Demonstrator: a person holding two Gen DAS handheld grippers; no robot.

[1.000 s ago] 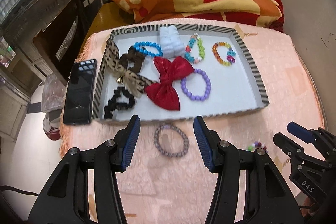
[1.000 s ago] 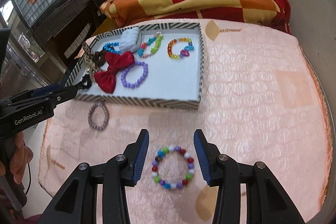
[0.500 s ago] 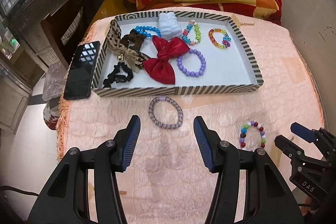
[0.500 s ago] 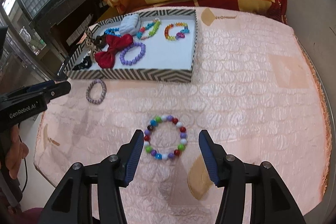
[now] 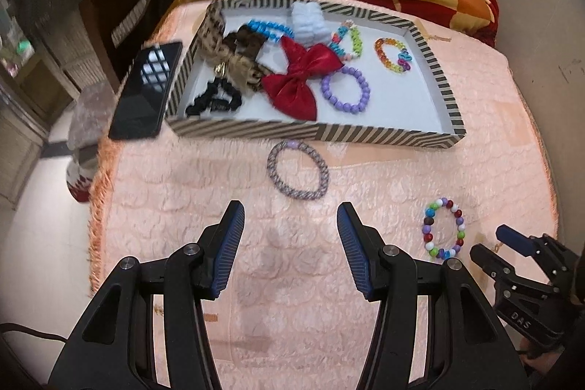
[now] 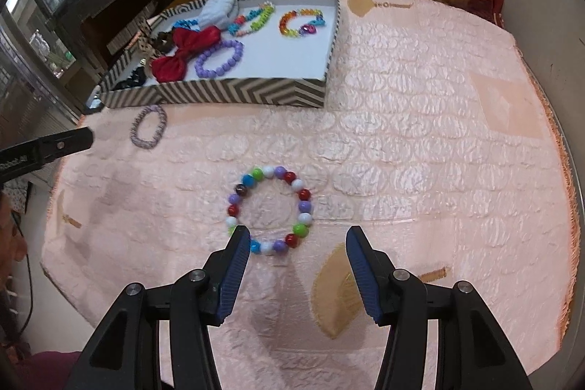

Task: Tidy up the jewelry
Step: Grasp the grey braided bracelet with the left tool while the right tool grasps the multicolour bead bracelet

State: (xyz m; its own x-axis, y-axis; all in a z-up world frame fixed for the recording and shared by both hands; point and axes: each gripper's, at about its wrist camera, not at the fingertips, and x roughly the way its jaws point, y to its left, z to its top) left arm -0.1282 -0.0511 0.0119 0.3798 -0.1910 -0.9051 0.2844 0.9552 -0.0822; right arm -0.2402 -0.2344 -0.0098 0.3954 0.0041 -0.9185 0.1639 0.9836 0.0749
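Two bracelets lying loose outside the tray

Spreading widest is the pink quilted bed cover (image 6: 420, 141). On it is sitting the striped tray (image 5: 314, 132), holding a red bow (image 5: 301, 75) and purple bead bracelet (image 5: 345, 90). At 6 o'clock of the tray is lying the grey woven bracelet (image 5: 298, 175); at 4 o'clock, the multicolour bead bracelet (image 6: 270, 210). Left hand-held gripper (image 5: 290, 245) and right hand-held gripper (image 6: 298, 267) are both gaping wide, gripping nothing.

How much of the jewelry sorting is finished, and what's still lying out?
Mostly done: the striped tray already holds the red bow, purple bead bracelet and several other pieces. Nothing is in hand; the left gripper and right gripper are both open. Left on the pink cloth: the greyish-purple woven bracelet and multicoloured bead bracelet.
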